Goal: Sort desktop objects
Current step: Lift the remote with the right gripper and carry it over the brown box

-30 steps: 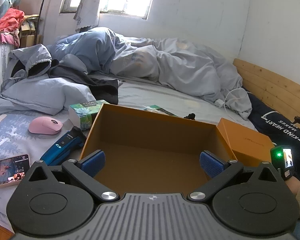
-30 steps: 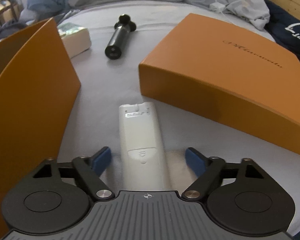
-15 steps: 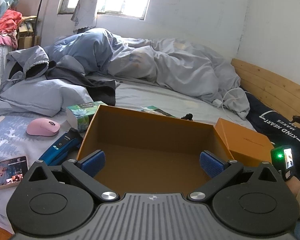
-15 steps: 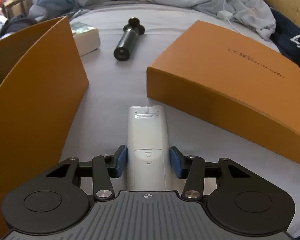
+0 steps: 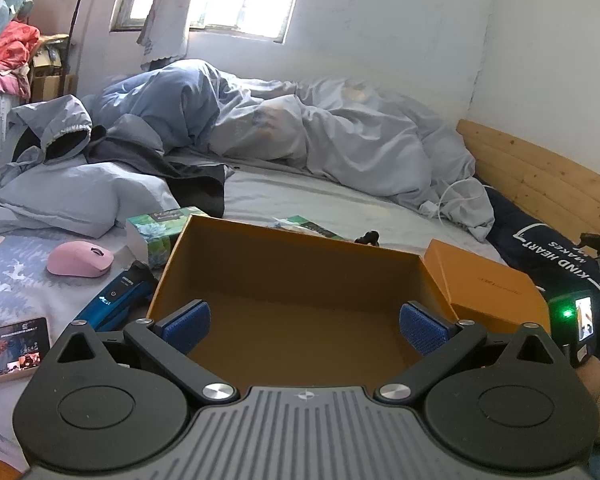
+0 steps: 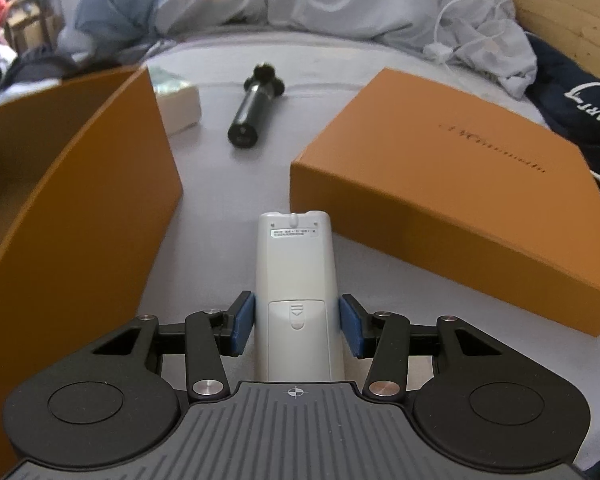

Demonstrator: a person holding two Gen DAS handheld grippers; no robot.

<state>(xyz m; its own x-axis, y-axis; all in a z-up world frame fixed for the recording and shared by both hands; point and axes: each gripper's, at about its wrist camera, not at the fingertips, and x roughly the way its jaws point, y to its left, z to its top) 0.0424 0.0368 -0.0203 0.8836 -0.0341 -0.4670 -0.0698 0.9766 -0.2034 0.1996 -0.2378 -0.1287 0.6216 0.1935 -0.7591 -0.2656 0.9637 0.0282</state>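
The right gripper has its jaws clamped on the white remote, blue pads pressed to both of its sides, back face up with the battery cover showing. The remote sits in the gap between the open orange box on one side and the orange lid on the other, over the grey bed sheet; whether it rests on the sheet, I can't tell. Farther up the bed lies a black cylindrical tool. Over on the other side, the left gripper hangs above the open orange box with jaws spread wide, nothing between them. Left of that box: a blue shaver, a pink mouse, a phone.
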